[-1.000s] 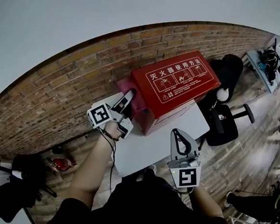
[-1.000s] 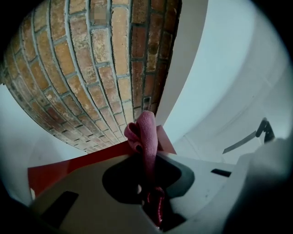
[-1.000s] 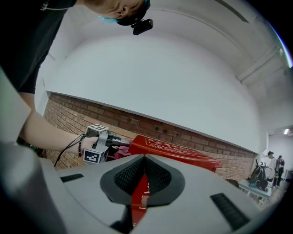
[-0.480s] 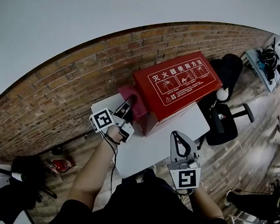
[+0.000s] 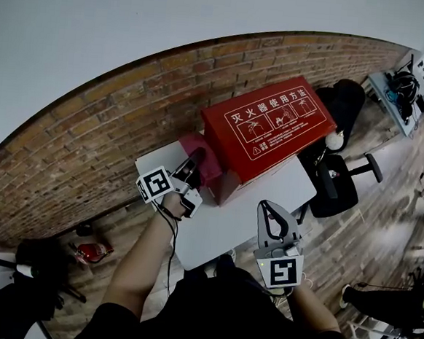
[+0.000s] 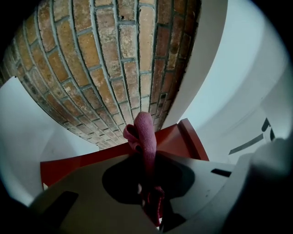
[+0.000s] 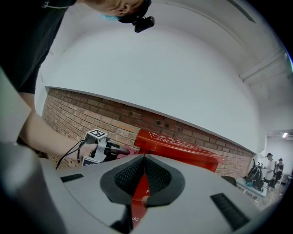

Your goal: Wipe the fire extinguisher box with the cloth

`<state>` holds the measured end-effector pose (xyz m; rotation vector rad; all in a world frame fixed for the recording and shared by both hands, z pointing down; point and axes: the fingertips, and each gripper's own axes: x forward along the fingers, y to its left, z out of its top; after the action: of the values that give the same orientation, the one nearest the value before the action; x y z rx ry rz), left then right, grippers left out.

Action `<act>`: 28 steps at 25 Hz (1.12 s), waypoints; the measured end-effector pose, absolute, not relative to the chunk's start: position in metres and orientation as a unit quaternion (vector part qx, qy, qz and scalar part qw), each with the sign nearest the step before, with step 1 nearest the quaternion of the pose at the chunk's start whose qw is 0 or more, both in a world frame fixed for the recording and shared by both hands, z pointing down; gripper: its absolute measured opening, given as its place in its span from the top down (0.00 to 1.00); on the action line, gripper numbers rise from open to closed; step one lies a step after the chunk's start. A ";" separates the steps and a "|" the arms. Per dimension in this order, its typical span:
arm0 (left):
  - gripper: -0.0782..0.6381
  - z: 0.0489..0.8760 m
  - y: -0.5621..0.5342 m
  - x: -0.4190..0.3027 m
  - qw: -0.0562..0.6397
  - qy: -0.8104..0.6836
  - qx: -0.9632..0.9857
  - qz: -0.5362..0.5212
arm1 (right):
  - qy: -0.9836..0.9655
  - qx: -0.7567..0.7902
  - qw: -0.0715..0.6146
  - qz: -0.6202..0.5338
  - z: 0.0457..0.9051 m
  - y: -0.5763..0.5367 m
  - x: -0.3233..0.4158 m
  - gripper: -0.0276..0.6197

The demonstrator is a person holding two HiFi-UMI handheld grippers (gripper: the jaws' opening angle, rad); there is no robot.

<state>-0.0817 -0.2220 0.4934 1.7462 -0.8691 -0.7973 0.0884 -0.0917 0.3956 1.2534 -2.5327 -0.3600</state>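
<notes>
The red box (image 5: 270,126) lies on the white counter (image 5: 245,211) with its back close to the brick wall (image 5: 90,134). Its long axis runs along that wall, from the person's left away to the right. The left tool (image 5: 192,163) is clamped on the pink cloth (image 5: 202,161), which bunches up out of its jaws at the box's left end. In the left gripper view the cloth (image 6: 145,137) stands just in front of the box's (image 6: 91,157) red top edge; whether it actually touches the red surface cannot be told. The right tool (image 5: 266,206) hangs over the counter's near edge, well apart from the cloth. Its jaws are together with nothing between them, and it faces the box's front. The left arm is clearly the nearer one and has the cloth, so the wipe is its job. From the left tool the box extends ahead and to the right, so a stroke would likely run rightward along the lid's length, with the cloth pressed flat. The box looks light enough that it might slide; the free right tool could steady it.
</notes>
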 end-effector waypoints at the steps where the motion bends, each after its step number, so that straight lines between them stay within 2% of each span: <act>1: 0.74 0.496 -0.222 -0.082 0.496 -0.359 0.720 -0.328 | -0.879 0.436 0.146 -0.125 0.396 -0.092 0.088 0.93; 18: 0.74 0.535 -0.225 -0.083 0.512 -0.370 0.711 -0.309 | -0.876 0.437 0.157 -0.130 0.399 -0.091 0.083 0.93; 28: 0.74 0.560 -0.226 -0.085 0.521 -0.374 0.703 -0.308 | -0.878 0.440 0.127 -0.138 0.379 -0.090 0.075 0.93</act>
<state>-0.0855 -0.2261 0.5601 1.6846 -0.8951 -0.7374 0.0749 -0.0896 0.3794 1.2793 -2.5568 -0.4007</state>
